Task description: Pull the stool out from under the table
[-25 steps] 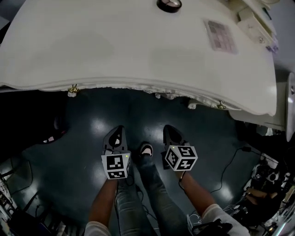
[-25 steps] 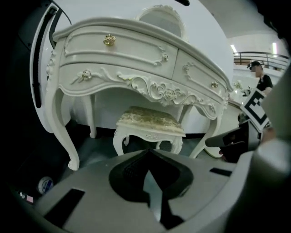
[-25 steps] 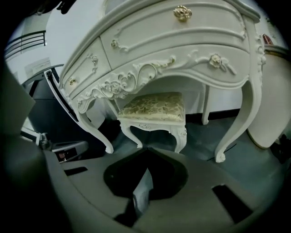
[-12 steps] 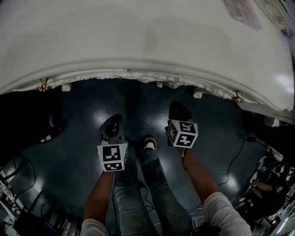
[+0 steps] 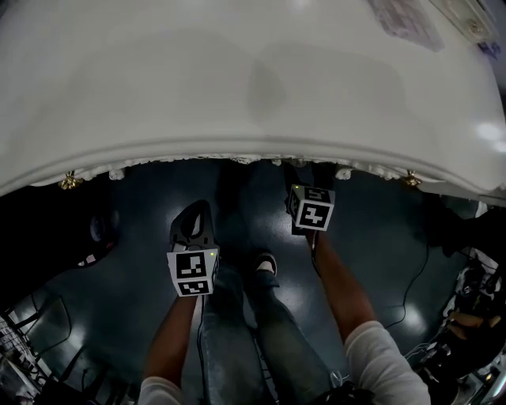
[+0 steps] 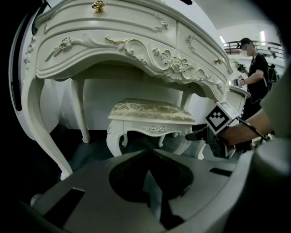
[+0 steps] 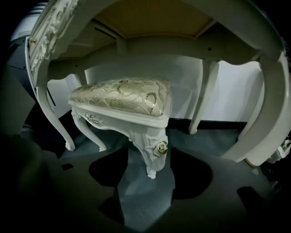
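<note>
Nearest, in the head view: the person's legs and one shoe point(image 5: 266, 263) on the dark floor point(image 5: 134, 269), a bare forearm running up to each tool; left gripper point(image 5: 198, 212) lies short of the table edge, pointing down and forward; its jaws are clenched tip to tip with nothing between them, as its own view confirms.

Right gripper point(image 5: 305, 178) is further forward, its tips under the overhang of the table point(image 5: 237, 79); its jaws have just been opening and now stand released, wide apart; in the right gripper view the gap frames the near corner leg of the stool point(image 7: 122, 98), the one with a gilt rosette; the pads do not press on it; whether either pad touches the leg cannot be told.

Stool: white carved frame, cream and gold patterned seat; standing upright on the floor in the kneehole, between the table's curved legs, fully beneath the top.

Table: white, gilt scrollwork along the apron, a gold drawer knob point(image 6: 97, 5) above.

Farthest, left gripper view: a person point(image 6: 257, 73) in dark clothes at the right.
</note>
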Motion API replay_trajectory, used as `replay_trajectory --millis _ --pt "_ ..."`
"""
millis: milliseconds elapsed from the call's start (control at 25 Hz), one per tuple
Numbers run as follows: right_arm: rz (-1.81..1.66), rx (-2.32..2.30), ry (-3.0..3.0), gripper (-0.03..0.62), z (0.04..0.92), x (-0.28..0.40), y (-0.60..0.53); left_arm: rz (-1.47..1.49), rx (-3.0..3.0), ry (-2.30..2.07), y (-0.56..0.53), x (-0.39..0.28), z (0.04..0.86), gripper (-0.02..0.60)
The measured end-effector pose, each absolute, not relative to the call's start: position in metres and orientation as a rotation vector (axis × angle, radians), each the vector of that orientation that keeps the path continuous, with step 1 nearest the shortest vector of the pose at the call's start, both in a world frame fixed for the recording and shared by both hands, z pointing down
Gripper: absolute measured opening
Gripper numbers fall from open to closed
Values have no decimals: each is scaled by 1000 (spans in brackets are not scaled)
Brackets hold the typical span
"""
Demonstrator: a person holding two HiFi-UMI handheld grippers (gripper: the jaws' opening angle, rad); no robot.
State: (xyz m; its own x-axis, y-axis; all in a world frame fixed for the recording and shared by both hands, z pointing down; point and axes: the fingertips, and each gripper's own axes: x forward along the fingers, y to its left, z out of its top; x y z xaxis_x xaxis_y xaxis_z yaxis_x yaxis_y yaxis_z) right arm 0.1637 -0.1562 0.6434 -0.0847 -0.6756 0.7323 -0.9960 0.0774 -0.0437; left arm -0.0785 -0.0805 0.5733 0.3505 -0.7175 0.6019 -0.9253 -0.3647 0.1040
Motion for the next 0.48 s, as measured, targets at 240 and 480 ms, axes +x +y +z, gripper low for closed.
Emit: replay_trajectory --millis 240,480 --pt "744 1629 -1782 278 671 163 -168 672 2211 -1433 -94 -88 586 9" --pt "681 1706 -1794 287 669 156 -183 689 2208 -1411 -100 -98 601 9"
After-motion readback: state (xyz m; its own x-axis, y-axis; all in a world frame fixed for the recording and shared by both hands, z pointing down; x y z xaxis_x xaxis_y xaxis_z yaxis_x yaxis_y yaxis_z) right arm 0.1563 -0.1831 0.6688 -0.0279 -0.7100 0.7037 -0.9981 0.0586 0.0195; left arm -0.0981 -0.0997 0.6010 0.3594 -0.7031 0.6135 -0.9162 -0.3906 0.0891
